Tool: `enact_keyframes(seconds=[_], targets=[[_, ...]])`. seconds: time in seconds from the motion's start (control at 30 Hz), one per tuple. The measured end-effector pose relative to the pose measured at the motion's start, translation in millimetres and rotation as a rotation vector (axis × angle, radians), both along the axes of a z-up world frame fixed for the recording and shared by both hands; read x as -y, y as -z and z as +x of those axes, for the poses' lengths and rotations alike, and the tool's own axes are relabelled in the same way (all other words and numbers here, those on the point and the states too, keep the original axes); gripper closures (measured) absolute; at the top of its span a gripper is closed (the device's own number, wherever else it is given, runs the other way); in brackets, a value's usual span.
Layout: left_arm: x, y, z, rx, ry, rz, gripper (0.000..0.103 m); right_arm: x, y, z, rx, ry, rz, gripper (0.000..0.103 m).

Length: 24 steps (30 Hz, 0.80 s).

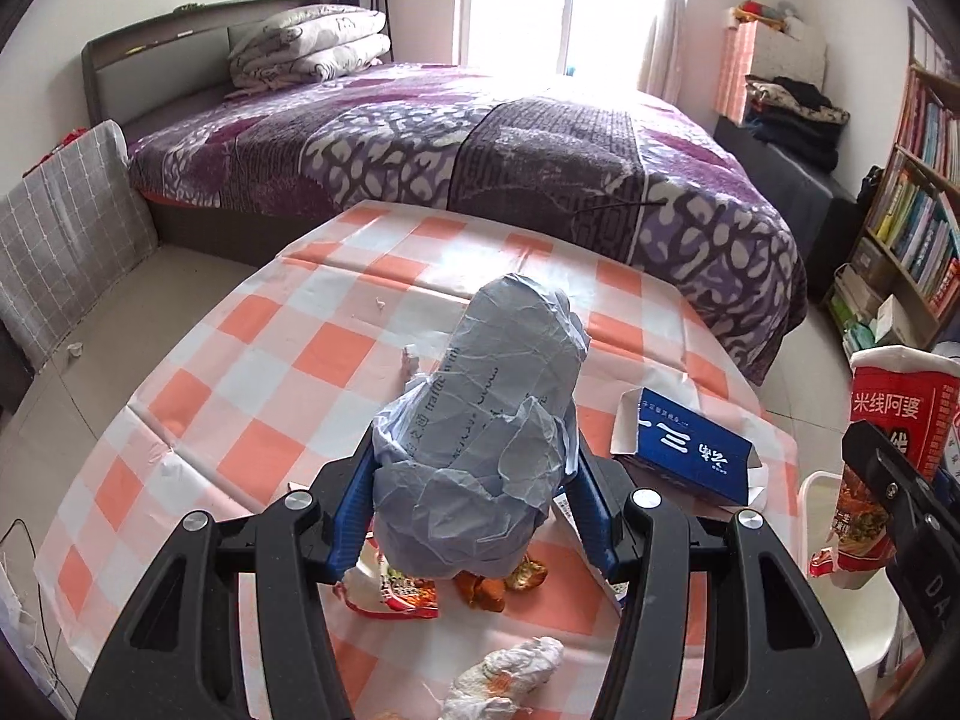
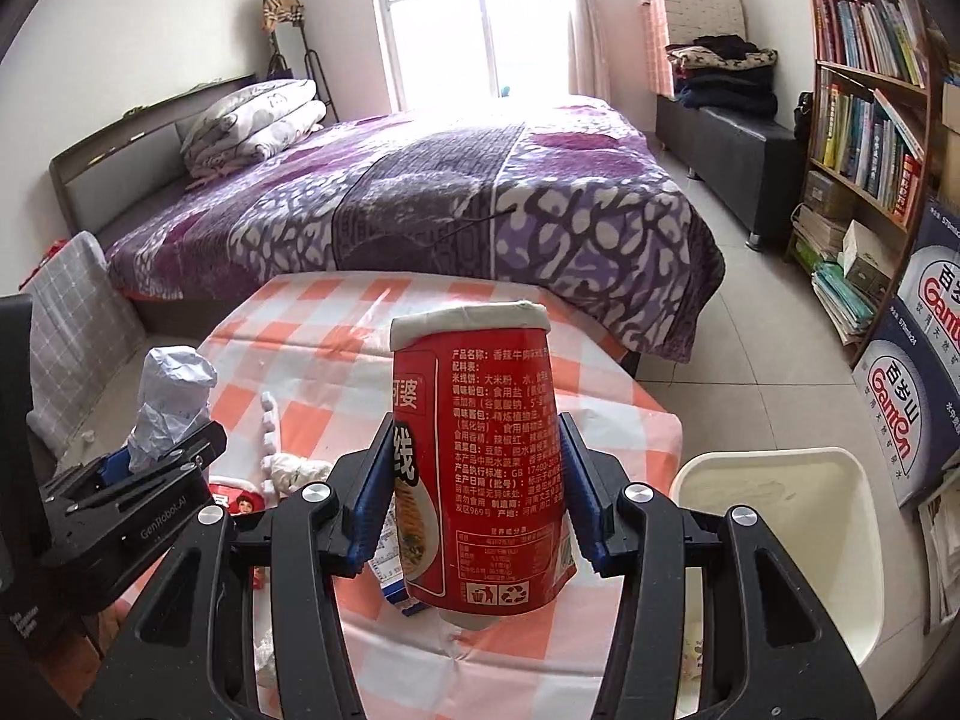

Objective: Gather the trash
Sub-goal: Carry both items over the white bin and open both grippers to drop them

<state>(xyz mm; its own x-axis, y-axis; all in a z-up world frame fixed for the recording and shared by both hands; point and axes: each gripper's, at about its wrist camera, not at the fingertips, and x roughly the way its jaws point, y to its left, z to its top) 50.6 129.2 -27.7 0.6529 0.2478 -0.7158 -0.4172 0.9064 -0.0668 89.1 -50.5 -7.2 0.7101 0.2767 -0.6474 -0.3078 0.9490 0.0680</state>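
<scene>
My left gripper (image 1: 474,516) is shut on a crumpled grey-blue paper wad (image 1: 492,420) and holds it above the checked table (image 1: 252,372). The wad also shows in the right wrist view (image 2: 171,402). My right gripper (image 2: 474,492) is shut on a red noodle cup (image 2: 486,468), held upright above the table's right edge, beside a white bin (image 2: 780,540). The cup also shows at the right of the left wrist view (image 1: 888,438). On the table lie a blue box (image 1: 690,450), a red snack wrapper (image 1: 396,594), a gold wrapper (image 1: 510,582) and a crumpled tissue (image 1: 510,672).
A purple bed (image 2: 480,198) stands beyond the table. A bookshelf (image 2: 870,120) and stacked Ganten cartons (image 2: 912,408) line the right wall. A grey checked cushion (image 1: 66,228) leans at the left. Tiled floor (image 2: 768,324) lies between bed and shelf.
</scene>
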Motion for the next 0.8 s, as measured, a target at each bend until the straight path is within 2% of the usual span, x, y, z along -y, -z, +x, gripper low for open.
enact_keyframes(seconds=[0.27,0.8], targets=[[30.1,-7.6,5.0,0.04,0.023,0.001,0.047,20.7,0.4,4.6,0.02,0.076,-0.033,0.054],[89.4,-4.7,25.6,0.033,0.15,-0.038,0.047,83.0,0.5,15.7,-0.009,0.2,-0.052,0.054]])
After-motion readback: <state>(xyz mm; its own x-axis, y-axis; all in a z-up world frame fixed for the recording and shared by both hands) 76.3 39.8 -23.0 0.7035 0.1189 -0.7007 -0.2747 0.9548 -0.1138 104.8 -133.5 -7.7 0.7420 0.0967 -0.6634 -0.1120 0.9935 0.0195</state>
